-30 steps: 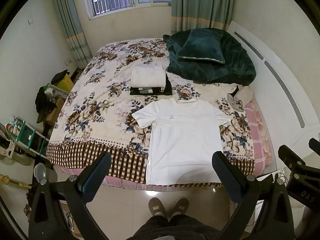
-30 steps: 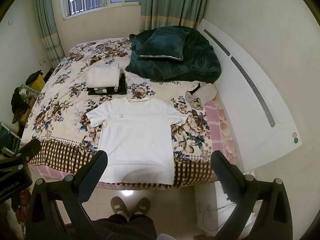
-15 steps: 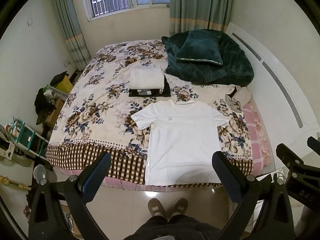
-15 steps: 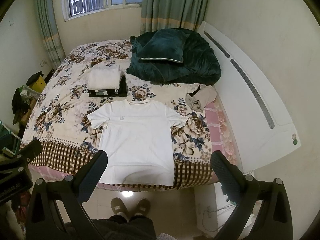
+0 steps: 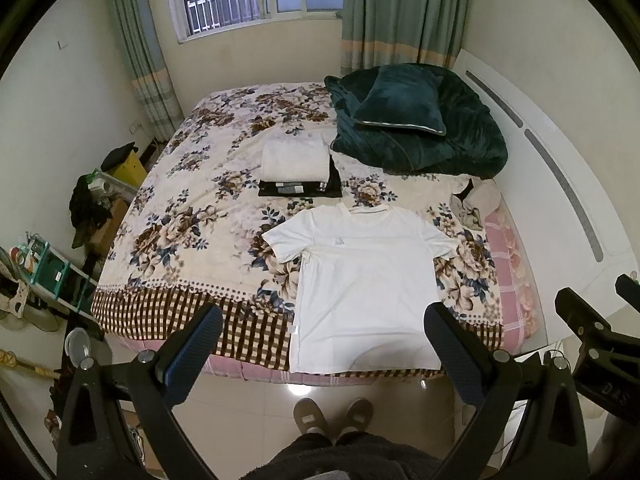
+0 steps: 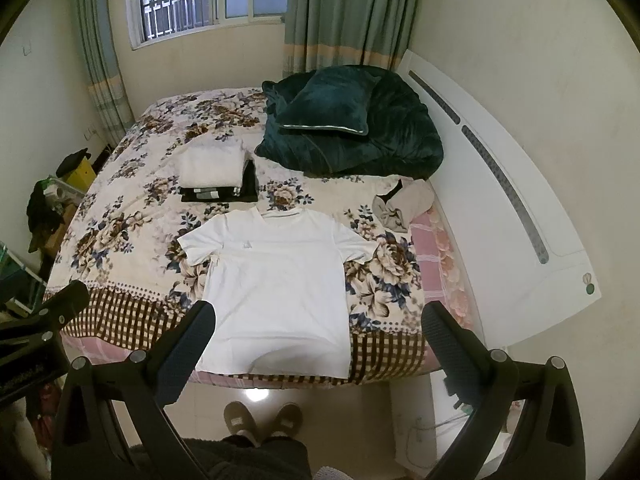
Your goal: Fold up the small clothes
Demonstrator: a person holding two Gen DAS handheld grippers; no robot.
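A white t-shirt (image 5: 362, 280) lies flat on the floral bedspread (image 5: 192, 224), hem at the near edge of the bed; it also shows in the right wrist view (image 6: 280, 280). My left gripper (image 5: 324, 334) is open and empty, held high above the floor in front of the bed. My right gripper (image 6: 318, 332) is open and empty at about the same height. A stack of folded clothes (image 5: 296, 164), white on black, lies behind the shirt, also in the right wrist view (image 6: 214, 174).
A dark green quilt and pillow (image 5: 416, 124) lie at the back right of the bed. A crumpled beige garment (image 5: 476, 206) lies by the white headboard (image 5: 560, 200). Shelves and clutter (image 5: 48, 272) stand on the left. The person's slippers (image 5: 332, 416) are on the tiled floor.
Both grippers have drawn back and risen slightly, so the bed and shirt sit a little lower and farther in view. Nothing on the bed has moved.
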